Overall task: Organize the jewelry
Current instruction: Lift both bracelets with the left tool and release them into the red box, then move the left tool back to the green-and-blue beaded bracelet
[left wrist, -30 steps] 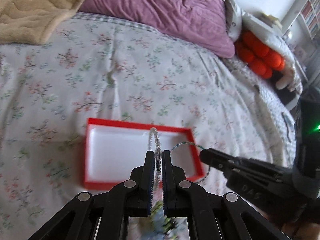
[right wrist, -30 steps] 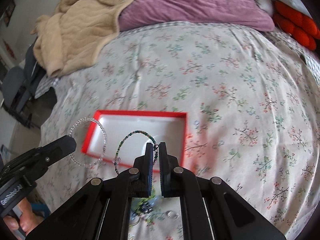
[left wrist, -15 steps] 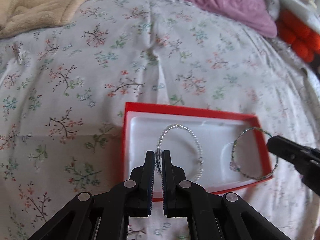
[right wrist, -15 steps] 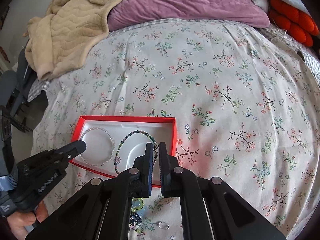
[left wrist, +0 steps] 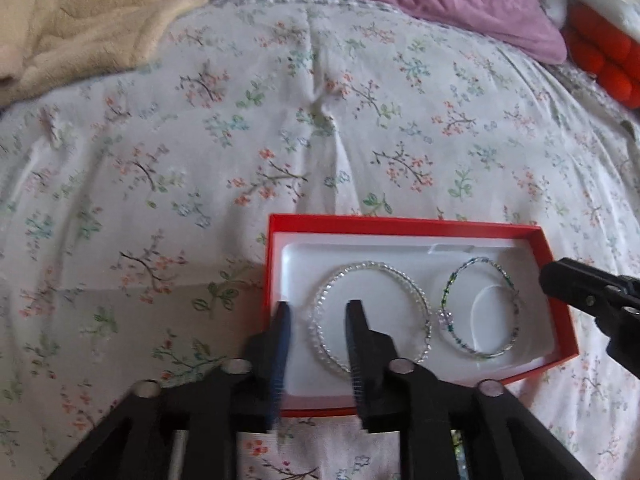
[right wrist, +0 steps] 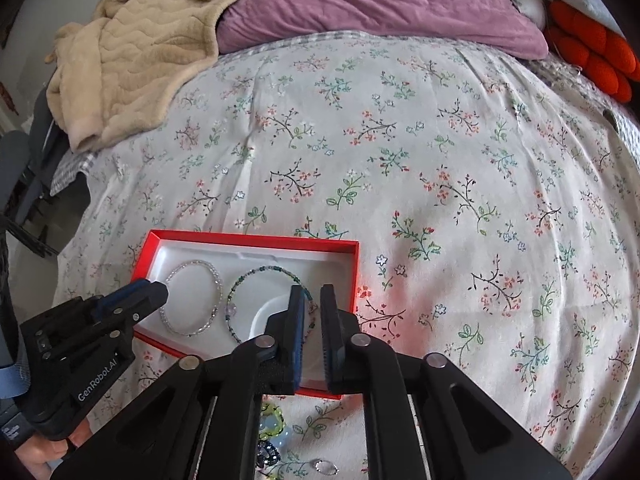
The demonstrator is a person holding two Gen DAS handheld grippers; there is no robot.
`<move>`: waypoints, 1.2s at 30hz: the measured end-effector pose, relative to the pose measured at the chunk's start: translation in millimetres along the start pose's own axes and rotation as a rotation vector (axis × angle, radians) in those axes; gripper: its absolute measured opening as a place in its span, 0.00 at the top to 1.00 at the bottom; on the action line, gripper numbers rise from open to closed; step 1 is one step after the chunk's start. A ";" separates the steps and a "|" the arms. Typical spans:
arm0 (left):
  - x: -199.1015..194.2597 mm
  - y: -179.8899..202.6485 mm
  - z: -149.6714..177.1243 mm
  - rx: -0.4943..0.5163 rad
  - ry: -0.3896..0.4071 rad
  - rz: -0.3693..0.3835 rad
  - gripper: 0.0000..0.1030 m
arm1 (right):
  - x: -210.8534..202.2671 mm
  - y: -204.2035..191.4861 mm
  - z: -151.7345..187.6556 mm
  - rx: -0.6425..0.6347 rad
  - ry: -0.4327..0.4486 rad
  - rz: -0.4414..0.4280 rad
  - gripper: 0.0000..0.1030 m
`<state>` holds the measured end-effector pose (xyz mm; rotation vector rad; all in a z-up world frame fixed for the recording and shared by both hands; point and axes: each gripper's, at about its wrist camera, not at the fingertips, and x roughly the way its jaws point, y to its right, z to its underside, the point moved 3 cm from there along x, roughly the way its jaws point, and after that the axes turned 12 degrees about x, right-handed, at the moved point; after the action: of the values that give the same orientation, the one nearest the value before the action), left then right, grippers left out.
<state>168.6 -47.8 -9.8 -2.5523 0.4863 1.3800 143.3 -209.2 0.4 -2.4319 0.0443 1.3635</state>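
Observation:
A red box [left wrist: 404, 226] [right wrist: 248, 240] with a white insert lies on the flowered bedspread. Two bracelets lie flat inside it. The clear bead bracelet [left wrist: 376, 266] [right wrist: 218, 280] is on the left and the green bead bracelet [left wrist: 448, 292] [right wrist: 256, 272] on the right. My left gripper [left wrist: 319, 308] [right wrist: 152, 292] is opening. The clear bracelet's left edge lies loose between its jaws. My right gripper [right wrist: 313, 294] [left wrist: 560, 280] is opening a little, and the green bracelet's right edge shows in the narrow gap with no pad pressing on it.
A beige blanket [right wrist: 132, 60] and a purple pillow [right wrist: 380, 4] lie at the far end of the bed, with an orange plush thing [right wrist: 592, 56] at the right. Loose jewelry [right wrist: 270, 426] and a small ring [right wrist: 326, 468] lie near the box's front edge. A hand [right wrist: 36, 460] holds the left gripper.
Both bracelets came down from hanging in the air to lying flat in the box. The left jaws spread and let go of the clear bracelet. The right jaws parted slightly.

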 end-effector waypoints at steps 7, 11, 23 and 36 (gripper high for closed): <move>-18.4 2.3 6.0 0.002 0.005 0.019 0.59 | -17.5 -3.5 4.9 -0.027 0.012 -0.011 0.75; -31.2 3.4 12.8 0.018 0.010 -0.029 0.39 | -26.4 -3.9 12.4 -0.051 0.012 0.003 0.67; -49.4 -7.1 48.8 0.010 -0.070 -0.033 0.22 | -41.3 -2.2 47.0 -0.055 -0.055 0.050 0.49; -44.0 -6.7 79.3 0.019 -0.198 -0.013 0.17 | -36.7 6.6 77.9 -0.027 -0.161 0.123 0.42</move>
<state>87.4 -7.4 -16.0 -2.3669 0.4440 1.5937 58.4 -195.9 -8.0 -2.3672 0.1382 1.6195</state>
